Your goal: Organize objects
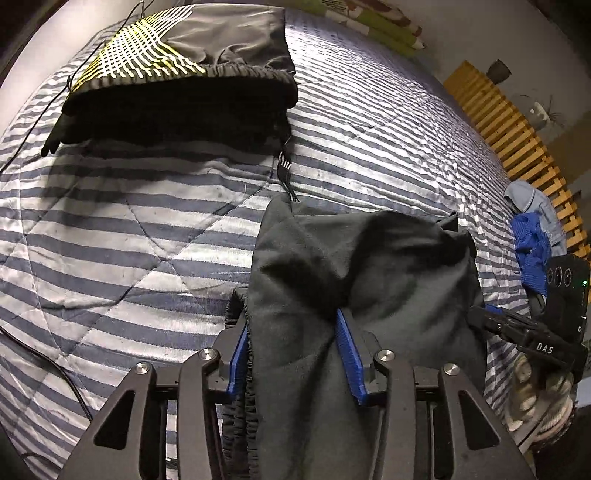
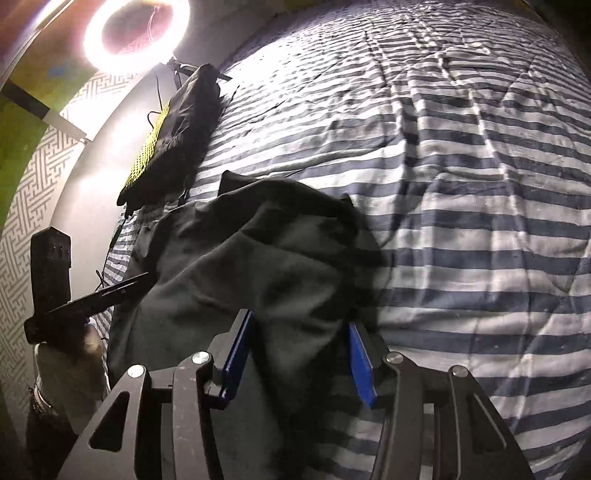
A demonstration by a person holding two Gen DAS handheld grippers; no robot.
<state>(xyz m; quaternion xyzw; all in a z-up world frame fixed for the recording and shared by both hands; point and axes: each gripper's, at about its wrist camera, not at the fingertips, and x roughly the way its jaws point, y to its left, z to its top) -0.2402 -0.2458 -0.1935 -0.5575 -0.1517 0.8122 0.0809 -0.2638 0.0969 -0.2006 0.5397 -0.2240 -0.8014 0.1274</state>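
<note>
A dark green-black garment with an elastic waistband lies bunched on the striped quilt. My left gripper is shut on its waistband end, cloth draped over the blue pads. My right gripper is shut on the garment's other end. Each gripper shows in the other's view: the right gripper at the right edge, the left gripper at the left edge. A folded black garment with a yellow-white woven pattern lies at the far side of the bed, also seen in the right wrist view.
Blue and grey clothes lie piled at the bed's right edge by a wooden slatted headboard. A lit ring light stands beyond the bed. Thin black cables run over the quilt at the left.
</note>
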